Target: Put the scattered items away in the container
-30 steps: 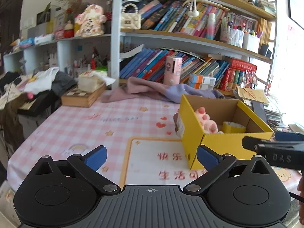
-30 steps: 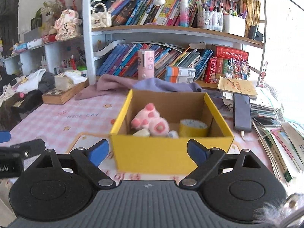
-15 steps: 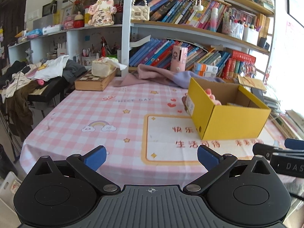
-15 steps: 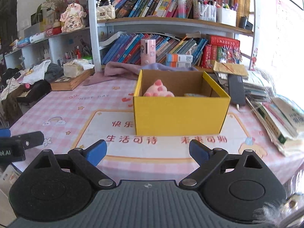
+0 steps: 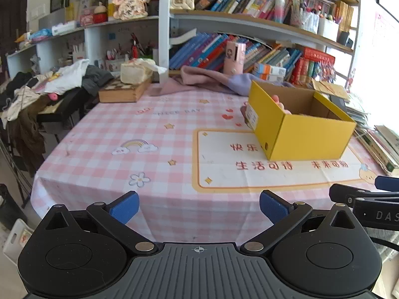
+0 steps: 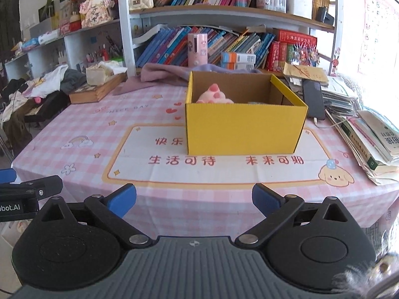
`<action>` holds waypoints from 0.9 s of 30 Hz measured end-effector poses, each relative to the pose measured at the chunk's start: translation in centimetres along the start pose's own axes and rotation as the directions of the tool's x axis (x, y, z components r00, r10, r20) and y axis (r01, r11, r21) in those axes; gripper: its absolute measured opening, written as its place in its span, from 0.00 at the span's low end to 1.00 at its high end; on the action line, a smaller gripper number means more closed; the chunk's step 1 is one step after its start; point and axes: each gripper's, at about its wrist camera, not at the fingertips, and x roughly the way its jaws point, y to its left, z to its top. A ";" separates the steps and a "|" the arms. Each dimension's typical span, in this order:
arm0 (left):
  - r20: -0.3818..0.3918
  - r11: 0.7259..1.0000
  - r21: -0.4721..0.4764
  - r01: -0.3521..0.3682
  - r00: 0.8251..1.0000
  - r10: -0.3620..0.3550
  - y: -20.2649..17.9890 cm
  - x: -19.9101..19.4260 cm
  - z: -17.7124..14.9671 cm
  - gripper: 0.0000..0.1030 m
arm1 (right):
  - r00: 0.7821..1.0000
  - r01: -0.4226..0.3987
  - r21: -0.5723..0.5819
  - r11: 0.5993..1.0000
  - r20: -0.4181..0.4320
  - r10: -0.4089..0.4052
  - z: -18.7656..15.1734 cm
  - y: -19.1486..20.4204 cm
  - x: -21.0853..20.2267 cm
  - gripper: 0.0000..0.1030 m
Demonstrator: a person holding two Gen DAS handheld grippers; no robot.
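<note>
A yellow cardboard box (image 6: 245, 129) stands open on the pink checked tablecloth (image 6: 82, 127). A pink plush paw toy (image 6: 215, 96) pokes up inside it. The box also shows in the left wrist view (image 5: 309, 135), with the plush (image 5: 276, 99) just above its rim. My left gripper (image 5: 198, 206) is open and empty, held back off the table's front edge. My right gripper (image 6: 194, 198) is open and empty, also behind the front edge, facing the box. The box's other contents are hidden by its front wall.
A stack of books and papers (image 6: 369, 139) and a black phone (image 6: 313, 98) lie right of the box. A wooden box with a tissue pack (image 6: 97, 88) and a purple cloth (image 6: 164, 72) sit at the back. Bookshelves (image 6: 224, 12) rise behind. Clothes (image 5: 37, 87) pile up at the left.
Both grippers have drawn back from the box to beyond the table's front edge. The box now looks smaller and farther. Both stay open and empty.
</note>
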 end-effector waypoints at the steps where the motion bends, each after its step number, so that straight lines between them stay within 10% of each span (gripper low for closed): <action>1: -0.003 1.000 0.005 0.004 1.000 -0.004 -0.1 0.0 0.0 1.00 | 1.000 0.001 0.001 1.000 -0.005 -0.001 -0.1 0.0 0.0 0.98; 27: -0.032 0.999 0.030 0.019 0.999 -0.019 -0.9 0.3 -0.2 1.00 | 1.000 0.002 -0.032 0.999 -0.026 -0.003 0.1 0.2 0.1 1.00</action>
